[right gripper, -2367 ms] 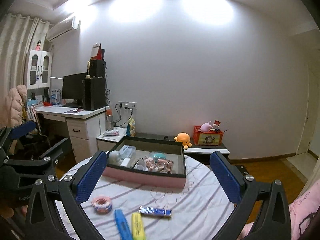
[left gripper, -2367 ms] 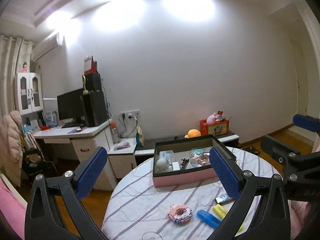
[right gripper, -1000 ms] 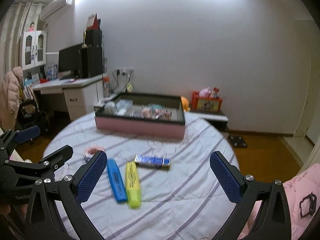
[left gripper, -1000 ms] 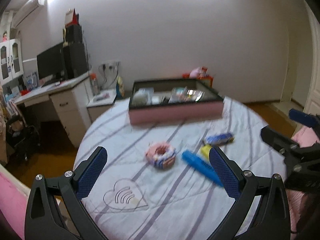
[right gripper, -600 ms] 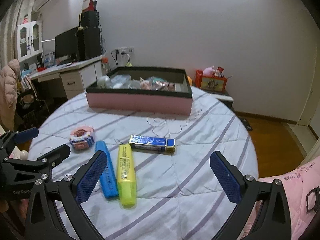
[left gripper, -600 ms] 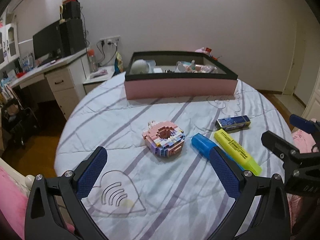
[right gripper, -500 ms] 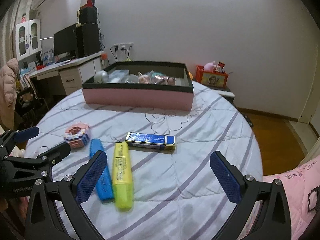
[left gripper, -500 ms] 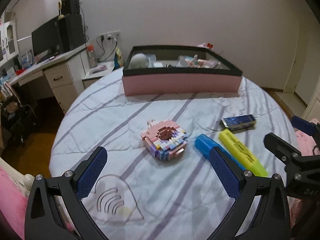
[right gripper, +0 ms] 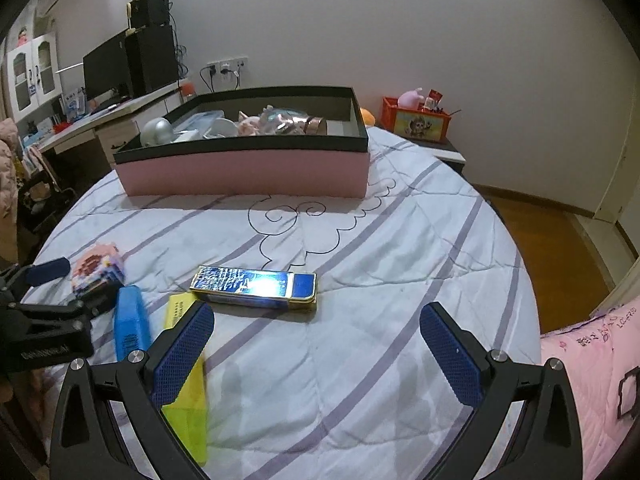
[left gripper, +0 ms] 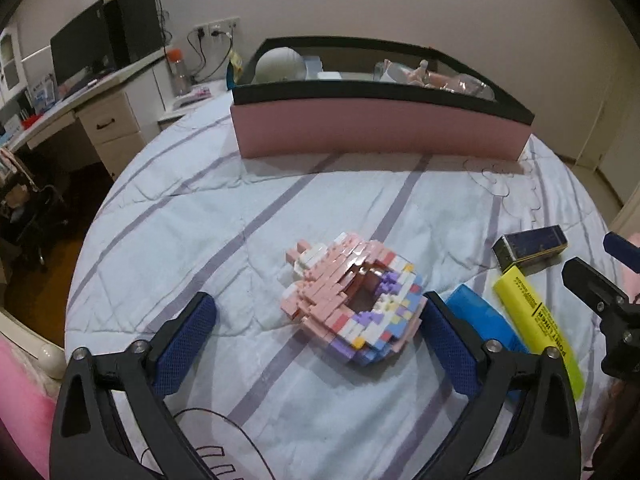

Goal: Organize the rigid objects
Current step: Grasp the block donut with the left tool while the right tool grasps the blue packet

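Two grippers poised over scattered items

The left gripper [left gripper: 316, 320] is seen released, its jaws just narrowed slightly, with the brick donut [left gripper: 354, 294] framed between them, untouched. The right gripper [right gripper: 316, 344] is held wide apart short of the blue tin [right gripper: 254, 288]. Highlighters are laid alongside; the pink box [right gripper: 248, 172] is set beyond.
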Available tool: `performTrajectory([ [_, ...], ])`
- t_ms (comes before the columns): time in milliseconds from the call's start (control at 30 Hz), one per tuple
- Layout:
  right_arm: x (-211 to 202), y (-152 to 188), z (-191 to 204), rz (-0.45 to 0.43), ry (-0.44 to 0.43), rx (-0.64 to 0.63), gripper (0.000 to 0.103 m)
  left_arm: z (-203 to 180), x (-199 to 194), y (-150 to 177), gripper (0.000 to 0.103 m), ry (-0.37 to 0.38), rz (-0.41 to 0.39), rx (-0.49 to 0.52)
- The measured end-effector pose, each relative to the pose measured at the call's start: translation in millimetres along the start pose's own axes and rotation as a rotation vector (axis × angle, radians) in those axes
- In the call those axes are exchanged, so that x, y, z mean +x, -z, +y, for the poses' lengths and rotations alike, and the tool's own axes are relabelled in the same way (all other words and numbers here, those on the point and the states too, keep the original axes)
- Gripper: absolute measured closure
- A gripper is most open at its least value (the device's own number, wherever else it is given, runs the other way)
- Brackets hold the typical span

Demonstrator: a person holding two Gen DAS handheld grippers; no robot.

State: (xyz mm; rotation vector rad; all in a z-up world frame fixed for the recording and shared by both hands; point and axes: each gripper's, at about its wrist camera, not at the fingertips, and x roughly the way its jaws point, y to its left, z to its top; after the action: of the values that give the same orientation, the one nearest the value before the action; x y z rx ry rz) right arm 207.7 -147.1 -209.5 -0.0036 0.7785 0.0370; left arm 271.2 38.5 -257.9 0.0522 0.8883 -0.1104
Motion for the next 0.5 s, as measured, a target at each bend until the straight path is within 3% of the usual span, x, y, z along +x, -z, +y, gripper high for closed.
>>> performTrajectory([
  [67,3.9,-1.2,0.3,0.019,-0.003,0.001,0.0,-0.2,-2.7,-1.0,0.035,0.029,-0.017,0.016],
  [100,6.5,-1.6,0.3,0.027,-0.003,0.002,0.0,-0.7,-3.3,-1.4,0.042,0.041,-0.022,0.025],
  [500,37.6,-15.2,20.4,0.121,-0.025,-0.034,0.0,6.5,-16.7,9.0,0.041,0.032,-0.041,0.043],
])
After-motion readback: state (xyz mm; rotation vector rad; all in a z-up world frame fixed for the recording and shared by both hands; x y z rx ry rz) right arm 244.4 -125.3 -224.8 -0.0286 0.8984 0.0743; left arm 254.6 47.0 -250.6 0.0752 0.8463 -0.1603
